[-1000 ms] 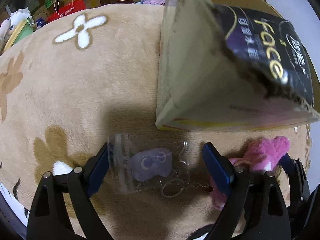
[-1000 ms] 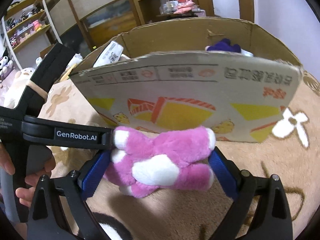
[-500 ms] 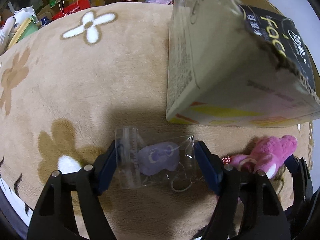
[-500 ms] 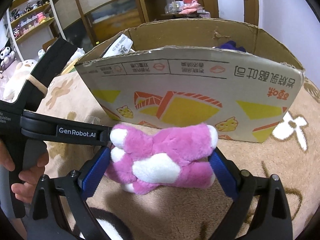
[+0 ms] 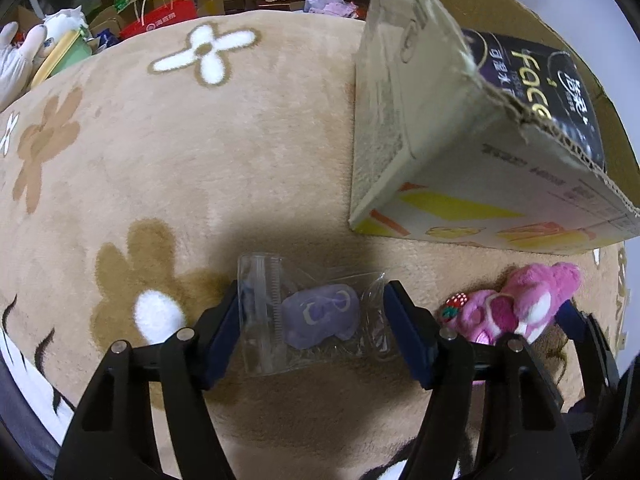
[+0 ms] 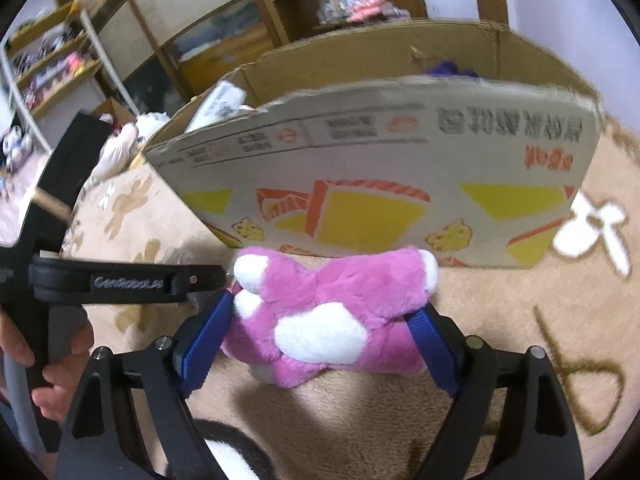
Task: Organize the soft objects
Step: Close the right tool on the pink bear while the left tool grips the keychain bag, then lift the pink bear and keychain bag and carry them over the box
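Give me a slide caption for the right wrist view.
Right gripper clamps a pink plush toy on the rug, facing a cardboard box.

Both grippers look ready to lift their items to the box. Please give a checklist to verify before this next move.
1. Left gripper closed on bag: ok, both pads touch it.
2. Right gripper closed on pink plush: ok, squeezed between pads.
3. Box open on top: ok.
4. Free room inside box: cannot tell, a dark pack already lies there.
5. Grippers apart from each other: ok, though close.
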Demonstrator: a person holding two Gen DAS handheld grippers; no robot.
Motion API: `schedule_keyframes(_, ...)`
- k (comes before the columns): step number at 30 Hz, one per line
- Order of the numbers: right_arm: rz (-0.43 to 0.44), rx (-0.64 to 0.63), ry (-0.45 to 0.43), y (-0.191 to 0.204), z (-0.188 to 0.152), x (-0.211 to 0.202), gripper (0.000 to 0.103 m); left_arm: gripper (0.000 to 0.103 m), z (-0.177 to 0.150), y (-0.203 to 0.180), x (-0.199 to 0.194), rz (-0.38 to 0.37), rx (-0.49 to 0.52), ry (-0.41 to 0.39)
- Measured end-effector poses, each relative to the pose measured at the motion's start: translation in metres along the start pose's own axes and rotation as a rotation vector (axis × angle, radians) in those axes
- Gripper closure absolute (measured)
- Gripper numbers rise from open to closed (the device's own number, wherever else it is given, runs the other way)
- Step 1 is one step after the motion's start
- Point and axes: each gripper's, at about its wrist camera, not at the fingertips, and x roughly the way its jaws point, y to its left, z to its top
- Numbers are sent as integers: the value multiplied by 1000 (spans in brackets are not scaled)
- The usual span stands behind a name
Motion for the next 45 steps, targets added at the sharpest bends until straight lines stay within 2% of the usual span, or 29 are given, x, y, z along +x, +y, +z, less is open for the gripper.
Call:
schedule_keyframes(5,34,53,0,-12,2,7,7,35,-6,3,-4,57,0,-5)
schedule_keyframes(8,36,59,11,-14,0,16,0,35,-5,10,-2,47,-16,1)
schedule_keyframes(14,13,-24,31,0,-4,24,0,39,-2,27,0,30,-39,-3)
schedule_keyframes(15,14,-38,23,2,-5,23,7,40,-3,28,-1,29,-38,-5)
schedule_keyframes(16,36,-46,15,5,-6,21,14,43,-4,28,-2,28,-35,-8)
schedule_keyframes(17,31,-51,12,10,-7,18,17,56,-3,27,0,29,-34,-13)
schedule_keyframes(19,35,-79,3,16,-9,15,23,59,-4,30,-2,12,-49,-20)
schedule_keyframes(23,17,-91,-11,20,-8,7,23,64,3,39,-2,-23,-88,-23)
schedule_keyframes(27,1,-75,-16,18,-7,1,23,68,3,37,-7,-25,-65,-50)
schedule_keyframes(29,-6,-53,-22,14,-6,-2,23,78,1,35,-14,-32,-56,-70)
schedule_keyframes(30,-10,-45,-25,14,-5,-2,23,81,2,35,-19,-49,-55,-84)
schedule_keyframes(31,-14,-34,-32,13,-5,-5,23,90,2,35,-24,-94,-59,-98)
schedule_keyframes(32,-19,-28,-37,15,-4,-6,23,94,1,34,-29,-152,-62,-101)
schedule_keyframes(34,-22,-17,-48,11,-2,-12,23,95,-1,29,-35,-184,-42,-115)
schedule_keyframes(37,-47,-13,-66,7,-1,-20,23,97,-6,17,-36,-139,21,-122)
schedule_keyframes(42,-69,1,-109,2,2,-39,23,98,-13,6,-44,-119,69,-148)
schedule_keyframes(45,-88,3,-149,-1,4,-56,23,98,-22,-14,-58,-86,98,-179)
